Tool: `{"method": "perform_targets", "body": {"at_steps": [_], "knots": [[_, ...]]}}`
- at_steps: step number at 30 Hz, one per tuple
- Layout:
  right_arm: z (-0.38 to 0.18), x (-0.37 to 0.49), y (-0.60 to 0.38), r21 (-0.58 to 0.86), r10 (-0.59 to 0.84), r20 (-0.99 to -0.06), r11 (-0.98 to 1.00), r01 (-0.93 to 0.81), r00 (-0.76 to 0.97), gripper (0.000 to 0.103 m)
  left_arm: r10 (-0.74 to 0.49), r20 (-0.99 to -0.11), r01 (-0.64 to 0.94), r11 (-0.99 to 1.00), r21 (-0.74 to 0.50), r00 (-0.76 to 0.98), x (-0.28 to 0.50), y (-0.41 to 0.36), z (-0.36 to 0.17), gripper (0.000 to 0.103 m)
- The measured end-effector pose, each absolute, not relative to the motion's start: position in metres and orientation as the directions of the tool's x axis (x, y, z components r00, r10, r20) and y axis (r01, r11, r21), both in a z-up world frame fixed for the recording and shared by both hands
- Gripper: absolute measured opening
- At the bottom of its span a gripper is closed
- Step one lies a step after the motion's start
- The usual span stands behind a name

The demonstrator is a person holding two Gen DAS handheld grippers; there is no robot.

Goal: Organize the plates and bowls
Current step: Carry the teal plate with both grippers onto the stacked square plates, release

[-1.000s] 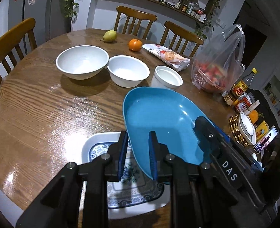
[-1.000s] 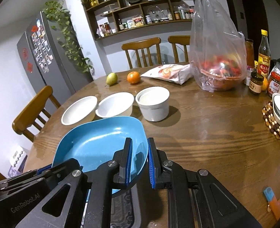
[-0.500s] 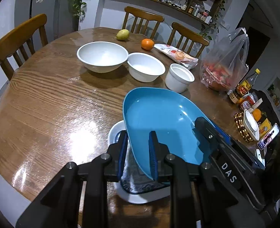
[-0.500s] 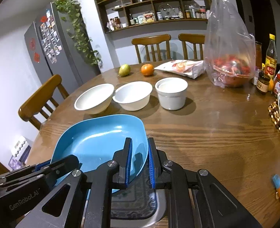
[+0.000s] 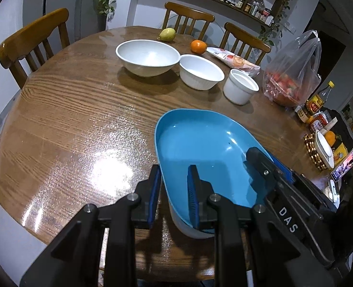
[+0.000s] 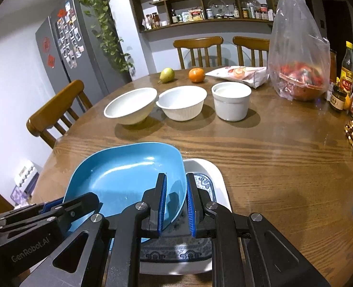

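Observation:
A blue square plate (image 5: 200, 143) (image 6: 128, 174) is held by both grippers above a white plate with a blue pattern (image 6: 205, 179), whose white edge shows under it in the left wrist view (image 5: 188, 229). My left gripper (image 5: 174, 186) is shut on the blue plate's left rim. My right gripper (image 6: 176, 198) is shut on its right rim. Three white bowls stand in a row farther back: a wide one (image 5: 147, 56) (image 6: 131, 105), a ribbed one (image 5: 200, 74) (image 6: 181, 102) and a small straight-sided one (image 5: 239, 88) (image 6: 231, 104).
On the round wooden table (image 5: 80, 110) lie a pear (image 5: 167, 34), an orange (image 5: 198, 46), a snack packet (image 5: 233, 61) and a plastic bag of red food (image 5: 288, 81). Bottles and jars (image 6: 346, 76) and a dish on a beaded mat (image 5: 320, 148) crowd the right edge. Chairs ring the table.
Both grippers have carried the blue plate back and to the left over the patterned plate; the bowls look farther off. Both keep their hold.

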State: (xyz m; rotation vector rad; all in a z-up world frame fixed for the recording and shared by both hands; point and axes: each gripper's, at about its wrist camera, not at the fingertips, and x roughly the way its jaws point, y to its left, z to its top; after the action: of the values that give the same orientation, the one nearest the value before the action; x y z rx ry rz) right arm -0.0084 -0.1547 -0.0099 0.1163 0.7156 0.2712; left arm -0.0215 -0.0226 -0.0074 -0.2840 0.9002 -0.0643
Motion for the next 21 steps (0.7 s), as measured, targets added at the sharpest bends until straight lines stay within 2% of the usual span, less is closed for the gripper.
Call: {"method": "perform_targets", "body": {"at_steps": [21], "knots": [[-0.035, -0.012, -0.156, 0.166, 0.238, -0.689, 0.971, -0.171, 0.685, 0.017, -0.164, -0.795, -0.038, 0.973, -0.229, 0.584, -0.022, -0.033, -0.024, 0.022]]}}
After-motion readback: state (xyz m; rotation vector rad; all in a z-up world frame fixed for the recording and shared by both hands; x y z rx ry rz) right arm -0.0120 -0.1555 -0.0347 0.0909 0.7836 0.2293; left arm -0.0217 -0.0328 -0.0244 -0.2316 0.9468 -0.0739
